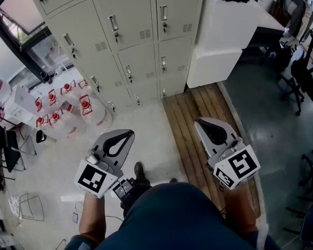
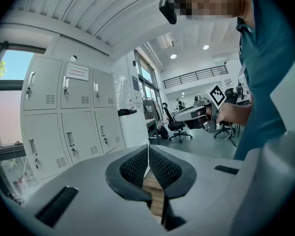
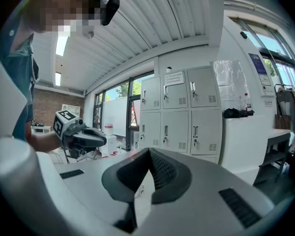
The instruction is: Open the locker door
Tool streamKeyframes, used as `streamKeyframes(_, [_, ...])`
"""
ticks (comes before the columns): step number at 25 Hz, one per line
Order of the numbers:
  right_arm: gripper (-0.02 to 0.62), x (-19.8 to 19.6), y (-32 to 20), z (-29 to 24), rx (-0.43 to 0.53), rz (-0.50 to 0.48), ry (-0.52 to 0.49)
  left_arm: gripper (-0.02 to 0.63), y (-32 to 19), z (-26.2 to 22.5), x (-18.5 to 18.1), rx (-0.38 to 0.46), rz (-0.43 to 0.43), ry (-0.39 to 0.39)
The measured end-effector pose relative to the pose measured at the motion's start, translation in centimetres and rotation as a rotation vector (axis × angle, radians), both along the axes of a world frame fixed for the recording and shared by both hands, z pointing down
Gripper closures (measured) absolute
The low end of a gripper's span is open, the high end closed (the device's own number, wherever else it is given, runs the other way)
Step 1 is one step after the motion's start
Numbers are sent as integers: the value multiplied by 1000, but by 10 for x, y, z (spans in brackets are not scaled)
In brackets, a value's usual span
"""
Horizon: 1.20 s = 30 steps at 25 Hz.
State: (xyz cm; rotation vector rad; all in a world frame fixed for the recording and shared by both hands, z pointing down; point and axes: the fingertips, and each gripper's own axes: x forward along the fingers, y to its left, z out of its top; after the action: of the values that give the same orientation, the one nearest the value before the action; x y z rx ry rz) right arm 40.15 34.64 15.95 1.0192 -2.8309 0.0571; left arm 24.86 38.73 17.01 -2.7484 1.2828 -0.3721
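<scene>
Head view puts the lockers (image 1: 135, 46) at the far side of the room, a grey bank of several columns; every door (image 1: 126, 17) in sight sits flush and shut, each with an upright handle (image 1: 113, 23) and a small lock below it; which door is meant I cannot tell; nothing has been opened, so by my reading the task has not got past its start; all of it is left: the walk up to the bank, the grip on a handle, the pull; the left gripper (image 1: 129, 134) is held near the person's body, well apart from the lockers, its ribbed pads pressed together with nothing between them, only floor showing beneath; the right gripper (image 1: 200, 122) is held alongside at the right, above the wooden strip of floor (image 1: 190, 113), its jaws likewise closed tight and empty; both point roughly toward the bank and slightly downward; each gripper view shows the other tool held out in a hand off to the side; a white counter (image 1: 224, 35) stands just beside the right end of the lockers; at the left, near the window (image 1: 21, 14), clear water bottles with red caps (image 1: 68, 105) stand on the floor; office chairs (image 1: 302, 72) are at the far right; since the jaws are shut, I judge they would have to part before they could take a handle
</scene>
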Motion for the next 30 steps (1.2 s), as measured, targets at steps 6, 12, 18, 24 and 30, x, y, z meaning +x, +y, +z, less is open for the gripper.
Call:
streamKeyframes(6, [558,-5,-12,2,-8,10,0,586,-16,1,-3,-3,16,5])
streamKeyframes(12, [558,-21,-23,3,-22,21,4,586,-30,4,-19,-15,29,15])
streamKeyframes(18, [557,-40,-42,6,-54,67,-30,586,-50,9,-45,-33,48,22])
streamKeyframes(24, [557,-70,-60,6,-71,108,-54,586,-76,10,-76,-38,76,34])
streamKeyframes(30, [557,-99,-83,0,-69,156,-53,586,-105,6,-109,-37,111,39])
